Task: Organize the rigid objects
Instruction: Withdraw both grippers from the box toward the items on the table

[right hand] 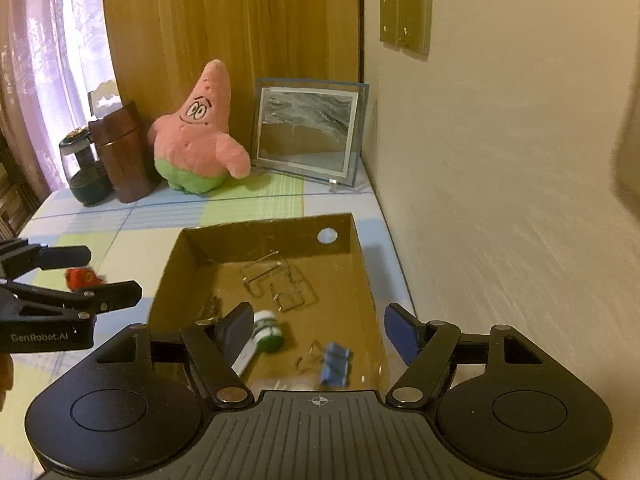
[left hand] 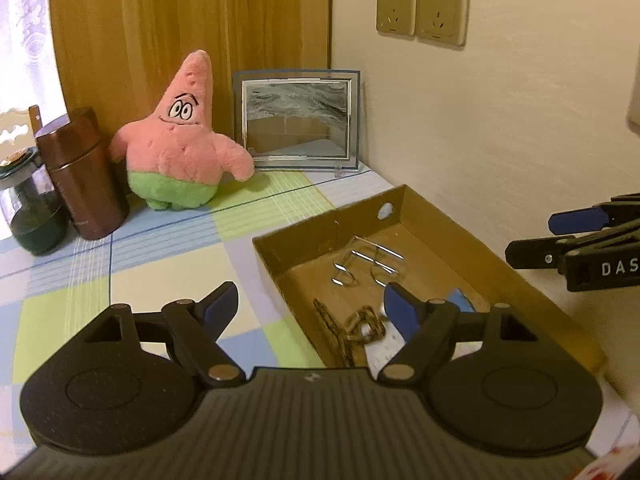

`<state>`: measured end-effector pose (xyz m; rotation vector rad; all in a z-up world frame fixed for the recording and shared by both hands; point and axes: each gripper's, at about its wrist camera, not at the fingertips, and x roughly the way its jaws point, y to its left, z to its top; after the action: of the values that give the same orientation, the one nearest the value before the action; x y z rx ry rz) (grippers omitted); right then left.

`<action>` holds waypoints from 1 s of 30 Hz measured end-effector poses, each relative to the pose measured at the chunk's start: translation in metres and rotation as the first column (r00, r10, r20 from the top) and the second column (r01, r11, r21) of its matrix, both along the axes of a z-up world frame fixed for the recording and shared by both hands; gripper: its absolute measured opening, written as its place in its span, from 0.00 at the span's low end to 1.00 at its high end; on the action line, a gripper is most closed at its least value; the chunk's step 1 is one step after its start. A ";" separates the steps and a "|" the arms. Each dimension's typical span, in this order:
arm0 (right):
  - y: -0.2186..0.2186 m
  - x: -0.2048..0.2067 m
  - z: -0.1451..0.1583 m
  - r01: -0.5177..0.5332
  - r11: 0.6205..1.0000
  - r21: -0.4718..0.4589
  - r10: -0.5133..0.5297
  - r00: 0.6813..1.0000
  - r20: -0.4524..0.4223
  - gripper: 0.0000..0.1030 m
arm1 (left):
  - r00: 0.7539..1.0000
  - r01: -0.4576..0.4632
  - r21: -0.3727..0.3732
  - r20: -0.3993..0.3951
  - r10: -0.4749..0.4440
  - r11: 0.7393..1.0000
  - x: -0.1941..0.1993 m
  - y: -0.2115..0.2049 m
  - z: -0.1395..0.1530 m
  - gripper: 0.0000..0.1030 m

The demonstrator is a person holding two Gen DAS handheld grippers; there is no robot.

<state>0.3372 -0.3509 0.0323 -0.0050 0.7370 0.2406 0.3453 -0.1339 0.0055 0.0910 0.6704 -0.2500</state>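
Your right gripper [right hand: 316, 332] hung spread and empty above the cardboard box [right hand: 362, 272]; your left gripper [left hand: 310, 304], likewise spread, needed lifting clear of its near wall.

Open cardboard box [right hand: 362, 252] holds wire puzzles [right hand: 280, 284], blue binder clip [right hand: 335, 362], white-green bottle [right hand: 267, 330].

The left black two-finger tool [left hand: 310, 302] with blue pads and the right black tool [right hand: 320, 330] both tilt downward, jaws spread, holding nothing.
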 end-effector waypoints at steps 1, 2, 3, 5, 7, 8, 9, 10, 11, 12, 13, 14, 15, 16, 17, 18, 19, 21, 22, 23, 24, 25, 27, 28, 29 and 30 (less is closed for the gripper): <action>0.002 -0.006 0.003 -0.003 1.000 -0.005 0.003 1.000 0.000 0.69 | 1.000 -0.004 -0.009 -0.001 0.004 1.000 -0.007 0.001 0.002 0.75; 0.003 -0.014 0.007 -0.007 1.000 -0.011 0.007 1.000 0.002 0.69 | 1.000 -0.009 -0.019 -0.002 0.009 1.000 -0.014 0.003 0.005 0.75; 0.005 -0.021 0.010 -0.011 1.000 -0.016 0.011 1.000 0.004 0.69 | 1.000 -0.011 -0.022 -0.003 0.011 1.000 -0.021 0.003 0.007 0.75; 0.007 -0.035 0.016 -0.011 1.000 -0.019 0.011 1.000 0.005 0.70 | 1.000 -0.016 -0.024 -0.002 0.016 1.000 -0.036 0.005 0.010 0.76; 0.008 -0.049 0.022 -0.006 1.000 -0.019 0.006 1.000 0.008 0.70 | 1.000 -0.023 -0.034 -0.008 0.023 0.999 -0.050 0.007 0.013 0.76; 0.008 -0.055 0.024 -0.001 1.000 -0.018 0.001 1.000 0.009 0.71 | 1.000 -0.029 -0.042 -0.010 0.028 0.999 -0.057 0.009 0.015 0.76; 0.009 -0.061 0.026 0.002 1.000 -0.015 -0.002 1.000 0.008 0.71 | 0.999 -0.034 -0.049 -0.010 0.033 0.998 -0.064 0.011 0.016 0.76; 0.009 -0.067 0.027 0.004 1.000 -0.013 -0.004 1.000 0.005 0.71 | 0.999 -0.039 -0.054 -0.011 0.038 0.998 -0.070 0.013 0.017 0.76; 0.010 -0.073 0.027 0.004 1.000 -0.013 -0.004 1.000 0.000 0.71 | 0.999 -0.042 -0.059 -0.011 0.042 0.997 -0.078 0.015 0.019 0.76; 0.010 -0.079 0.028 0.004 1.000 -0.014 -0.004 1.000 -0.003 0.71 | 0.999 -0.048 -0.066 -0.010 0.047 0.997 -0.083 0.018 0.020 0.76; 0.011 -0.086 0.029 0.007 1.000 -0.013 -0.007 1.000 -0.002 0.72 | 0.998 -0.057 -0.073 -0.008 0.056 0.996 -0.090 0.021 0.021 0.76; 0.011 -0.091 0.029 0.009 1.000 -0.009 -0.009 1.000 -0.002 0.72 | 0.998 -0.063 -0.078 -0.008 0.063 0.995 -0.096 0.023 0.022 0.76; 0.012 -0.096 0.030 0.014 1.000 -0.001 -0.014 1.000 -0.003 0.72 | 0.998 -0.070 -0.080 -0.007 0.070 0.994 -0.103 0.026 0.023 0.76; 0.012 -0.102 0.030 0.020 1.000 0.008 -0.020 1.000 -0.005 0.72 | 0.997 -0.076 -0.080 -0.006 0.076 0.994 -0.108 0.029 0.025 0.76; 0.012 -0.106 0.031 0.026 1.000 0.014 -0.026 1.000 -0.006 0.72 | 0.997 -0.081 -0.079 -0.004 0.081 0.994 -0.114 0.031 0.026 0.76; 0.012 -0.112 0.031 0.032 0.999 0.020 -0.032 0.999 -0.008 0.72 | 0.996 -0.087 -0.078 -0.003 0.087 0.993 -0.120 0.033 0.027 0.76; 0.013 -0.117 0.031 0.038 0.999 0.026 -0.038 0.999 -0.008 0.72 | 0.996 -0.093 -0.075 -0.002 0.093 0.993 -0.126 0.035 0.028 0.76; 0.015 -0.128 0.030 0.048 0.998 0.036 -0.048 0.999 -0.009 0.72 | 0.995 -0.100 -0.075 0.002 0.100 0.992 -0.139 0.039 0.029 0.76; 0.017 -0.134 0.030 0.054 0.998 0.040 -0.053 0.999 -0.010 0.72 | 0.995 -0.100 -0.075 0.003 0.100 0.992 -0.144 0.041 0.030 0.76; 0.019 -0.140 0.030 0.058 0.997 0.043 -0.058 0.998 -0.010 0.72 | 0.995 -0.102 -0.074 0.006 0.103 0.992 -0.150 0.044 0.031 0.76; 0.022 -0.145 0.029 0.059 0.997 0.045 -0.059 0.998 -0.009 0.72 | 0.994 -0.105 -0.074 0.010 0.106 0.992 -0.155 0.046 0.031 0.76; 0.023 -0.149 0.030 0.060 0.997 0.046 -0.060 0.998 -0.006 0.72 | 0.994 -0.107 -0.073 0.012 0.108 0.992 -0.161 0.048 0.032 0.76; 0.030 -0.161 0.030 0.063 0.997 0.052 -0.064 0.998 0.005 0.72 | 0.994 -0.110 -0.071 0.017 0.112 0.991 -0.171 0.053 0.033 0.76; 0.033 -0.166 0.030 0.063 0.996 0.057 -0.063 0.998 0.009 0.72 | 0.993 -0.113 -0.067 0.020 0.115 0.991 -0.176 0.056 0.033 0.76; 0.036 -0.171 0.030 0.061 0.996 0.064 -0.062 0.998 0.013 0.72 | 0.992 -0.119 -0.063 0.024 0.121 0.991 -0.181 0.059 0.034 0.76; 0.040 -0.176 0.030 0.062 0.996 0.069 -0.063 0.998 0.017 0.72 | 0.992 -0.123 -0.064 0.028 0.125 0.990 -0.186 0.063 0.034 0.76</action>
<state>0.1608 -0.3113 0.0621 0.0809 0.7080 0.2055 0.1592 -0.0706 0.0399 -0.0067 0.6338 -0.1499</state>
